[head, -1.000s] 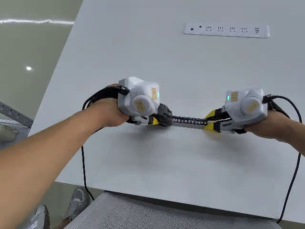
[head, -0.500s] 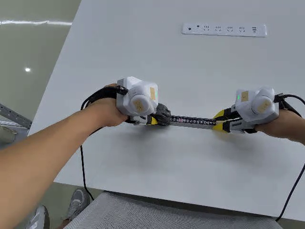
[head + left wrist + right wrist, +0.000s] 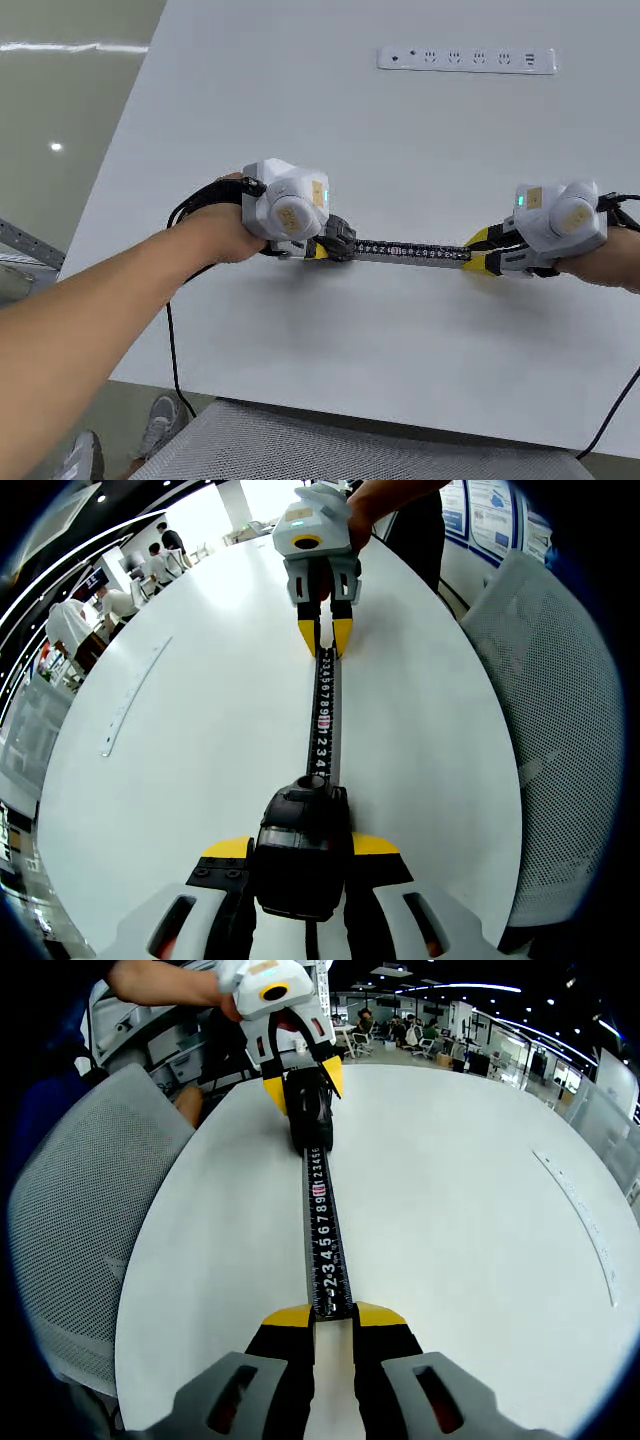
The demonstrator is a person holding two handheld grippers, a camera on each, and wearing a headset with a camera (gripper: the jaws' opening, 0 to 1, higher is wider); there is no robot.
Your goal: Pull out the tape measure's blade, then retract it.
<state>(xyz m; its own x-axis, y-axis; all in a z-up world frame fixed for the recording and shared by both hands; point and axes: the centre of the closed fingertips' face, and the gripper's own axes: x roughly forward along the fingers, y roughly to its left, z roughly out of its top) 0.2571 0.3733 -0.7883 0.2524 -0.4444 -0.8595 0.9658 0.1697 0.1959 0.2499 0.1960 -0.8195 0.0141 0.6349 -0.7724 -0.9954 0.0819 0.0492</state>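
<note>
While the black tape measure case (image 3: 338,240) sits near the middle of the white bench (image 3: 300,130), clamped between the yellow-tipped jaws of the left hand-held gripper (image 3: 322,250), its blade (image 3: 412,250) is drawn out in a straight line to the right. The blade is dark with pale numerals and lies low along the bench top; whether it touches the surface cannot be told. Its free end is pinched by the right hand-held gripper (image 3: 480,254), whose jaws are pressed together on it. In the left gripper view the case (image 3: 303,855) fills the gap between the jaws, and the blade (image 3: 322,715) runs away from it to the other gripper's yellow tips. In the right gripper view the blade (image 3: 325,1235) ends between the two yellow fingertips (image 3: 380,1315), with the case (image 3: 310,1105) at its far end. A bare hand (image 3: 225,232) holds the left gripper, and another hand (image 3: 600,265) holds the right one at the right edge of the head view. A black cable (image 3: 172,340) hangs from the left gripper over the near edge of the bench. A white power strip (image 3: 465,59) lies at the far side, well apart from the tape. A grey mesh chair (image 3: 330,450) sits against the near edge
</note>
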